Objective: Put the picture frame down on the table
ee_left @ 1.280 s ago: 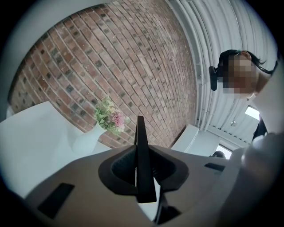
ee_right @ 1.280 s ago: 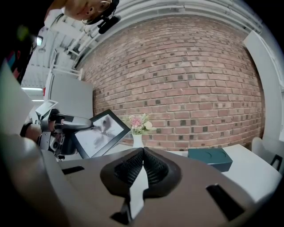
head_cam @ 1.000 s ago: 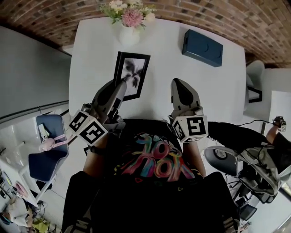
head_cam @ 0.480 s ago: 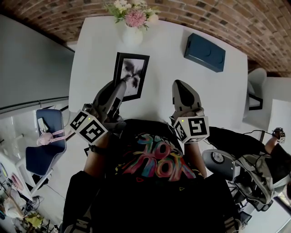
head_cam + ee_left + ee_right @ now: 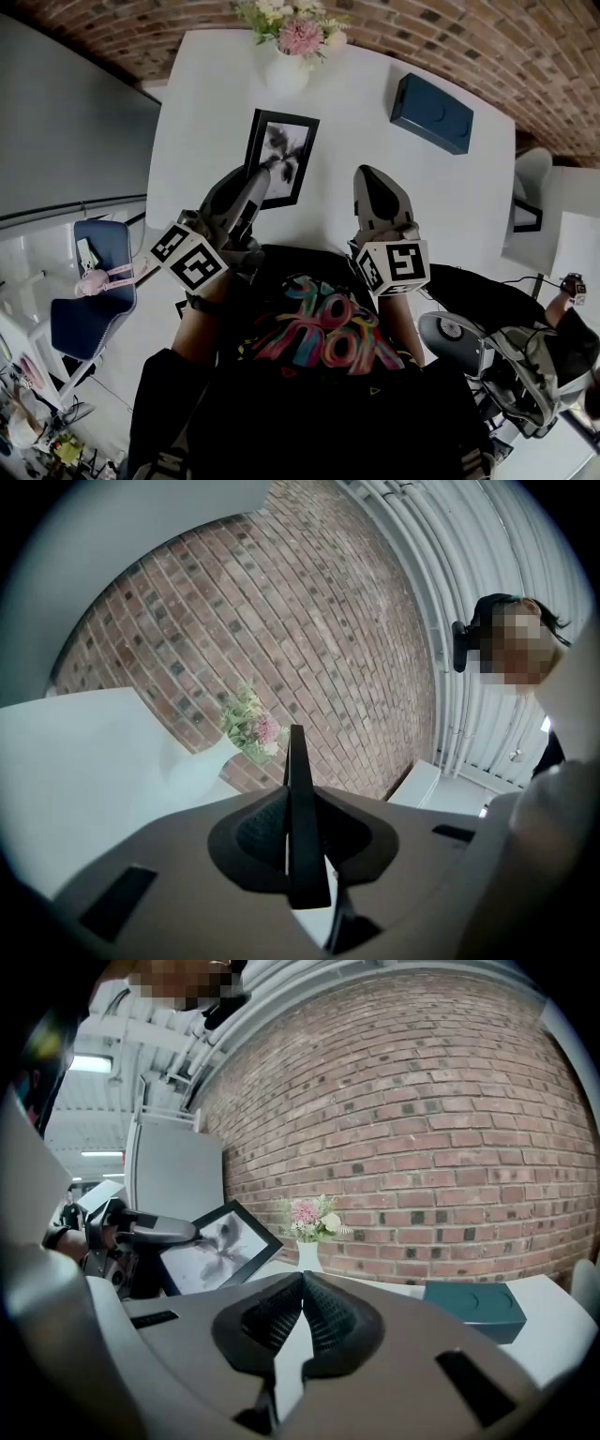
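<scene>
Picture frame near-unmoved — edge in left gripper; white table around

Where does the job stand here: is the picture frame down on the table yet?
Not yet. Done: the left gripper has its jaws clamped on the edge of the picture frame. In hand: the frame is held tilted over the white table, not lying flat. Left: lower it onto the table and open the jaws. The right gripper is shut and empty.
</scene>
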The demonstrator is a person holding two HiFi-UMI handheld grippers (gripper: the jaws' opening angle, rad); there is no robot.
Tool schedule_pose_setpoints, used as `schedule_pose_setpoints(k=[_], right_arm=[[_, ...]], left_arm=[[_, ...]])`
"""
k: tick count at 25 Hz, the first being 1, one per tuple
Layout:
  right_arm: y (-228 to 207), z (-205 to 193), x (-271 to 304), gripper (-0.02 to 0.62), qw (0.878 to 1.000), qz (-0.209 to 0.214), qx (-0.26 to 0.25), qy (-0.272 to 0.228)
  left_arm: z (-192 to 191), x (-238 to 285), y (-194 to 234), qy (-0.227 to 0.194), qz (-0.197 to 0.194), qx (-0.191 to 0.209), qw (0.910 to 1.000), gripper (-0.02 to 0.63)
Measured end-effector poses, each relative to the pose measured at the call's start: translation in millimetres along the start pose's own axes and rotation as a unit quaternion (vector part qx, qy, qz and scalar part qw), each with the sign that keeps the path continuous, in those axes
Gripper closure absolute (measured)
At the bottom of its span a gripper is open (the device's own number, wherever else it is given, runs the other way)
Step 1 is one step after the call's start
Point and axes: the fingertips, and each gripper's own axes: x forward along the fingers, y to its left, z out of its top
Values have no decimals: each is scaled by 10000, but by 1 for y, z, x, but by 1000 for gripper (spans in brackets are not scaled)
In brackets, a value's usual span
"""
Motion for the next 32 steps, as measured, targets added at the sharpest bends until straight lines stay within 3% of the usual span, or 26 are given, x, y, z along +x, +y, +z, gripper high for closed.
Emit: schedule_pose_setpoints(k=[12, 23, 32], right_arm=[[-9, -33, 6, 574, 9990, -193, 255, 309], [-9, -63, 16, 574, 9972, -250, 426, 569], [-16, -79, 23, 574, 9951, -395, 600, 683]], left_arm=[[-60, 25, 35, 942, -184, -379, 9947, 529], [-126, 43, 79, 1826, -144, -626, 9811, 529], [-164, 56, 104, 2267, -76, -846, 9702, 529]])
